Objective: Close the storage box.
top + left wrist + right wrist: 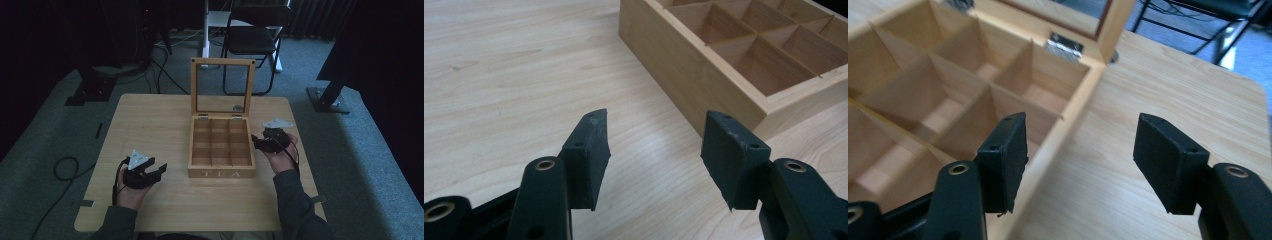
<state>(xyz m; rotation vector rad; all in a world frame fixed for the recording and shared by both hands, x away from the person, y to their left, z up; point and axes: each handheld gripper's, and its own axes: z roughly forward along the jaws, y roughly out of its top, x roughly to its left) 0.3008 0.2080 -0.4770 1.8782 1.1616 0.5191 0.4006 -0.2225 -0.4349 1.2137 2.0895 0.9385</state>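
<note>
Wooden tea box [221, 167] sits mid-worktop [150, 125], lid [223, 86] swung up and standing upright at the back, glass pane in it. "TEA" lettering on the front wall. Nine-cell divider grid inside, cells look bare.

Left gripper [159, 170] held low over the worktop, fingers [586, 155] spread wide, nothing between them. Box lies ahead and to the right of those fingers, its near corner just past the right finger [731, 157], not touching. Bare wood grain between and ahead-left of the fingers.

Right gripper [256, 141] just beside the box's right wall, fingers [1005, 157] parted wide, gripping nothing. Its left finger overlaps the box's rim and nearest cell in its own view; contact can't be told. Its right finger [1165, 162] is over bare worktop. Lid hinge [1064, 45] ahead of the left finger, far end of the box.

Folding chair [252, 37] on the floor beyond the worktop.
</note>
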